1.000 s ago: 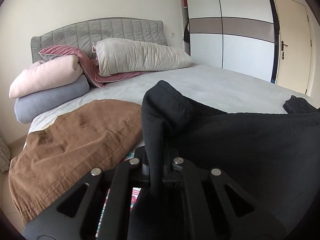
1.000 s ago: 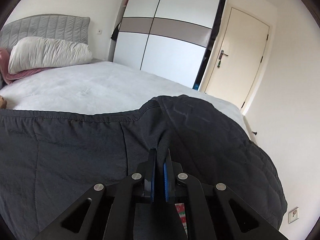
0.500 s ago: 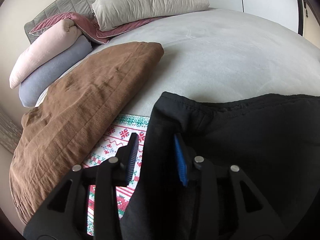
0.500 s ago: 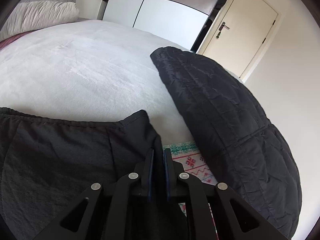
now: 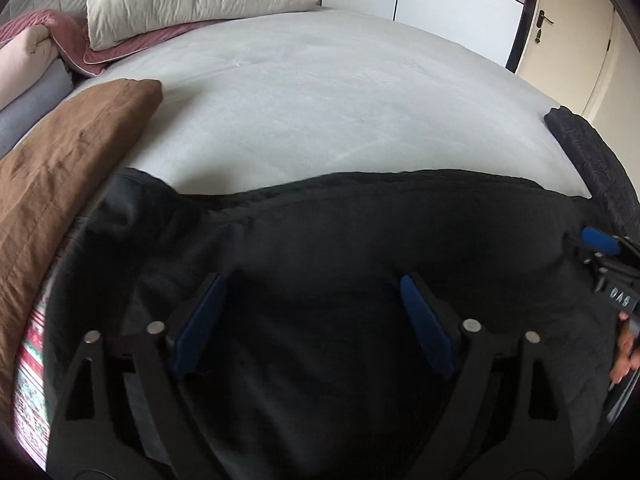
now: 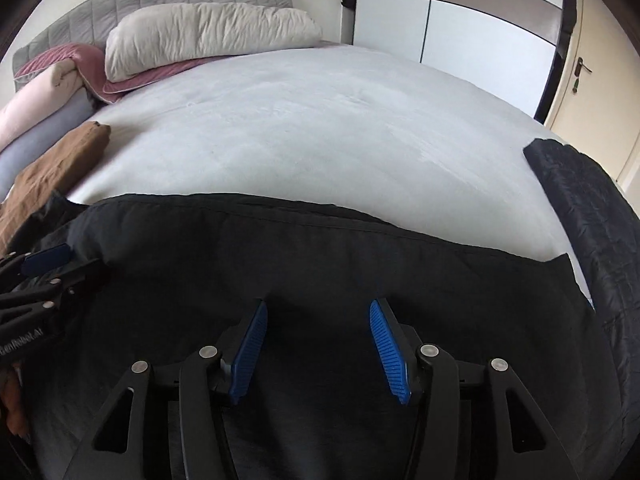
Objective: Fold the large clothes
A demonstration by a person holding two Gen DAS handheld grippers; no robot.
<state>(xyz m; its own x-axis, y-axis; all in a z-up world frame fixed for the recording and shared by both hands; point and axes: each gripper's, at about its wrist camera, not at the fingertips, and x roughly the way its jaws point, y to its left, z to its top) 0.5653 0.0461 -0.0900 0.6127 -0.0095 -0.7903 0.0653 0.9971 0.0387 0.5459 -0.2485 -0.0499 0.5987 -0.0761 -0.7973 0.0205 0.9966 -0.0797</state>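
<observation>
Both grippers have let go: a second back each pinched a corner of the black garment held up over the bed, and now it lies spread on the near part of the mattress, jaws having just been opening.

Left wrist view: left gripper stands wide, blue pads clear of cloth, nothing pinched. Black garment lies beneath it, top hem running across the bed. Left corner looks rumpled and overlaps a patterned cover. Brown garment just beside on the left. Right gripper's tip shows at the far right edge.

Right wrist view: right gripper parted, pads empty, hovering over the same cloth. Hem mostly straight; right corner sits near the mattress edge, close to a quilted black jacket.

Judgement: the lay-down looks finished; next comes smoothing, then picking fresh corners for a fold. Best to flatten the bunched left corner first. Plenty of bare mattress beyond the hem toward the pillows; the sides are crowded, so fold away from the near edge.
</observation>
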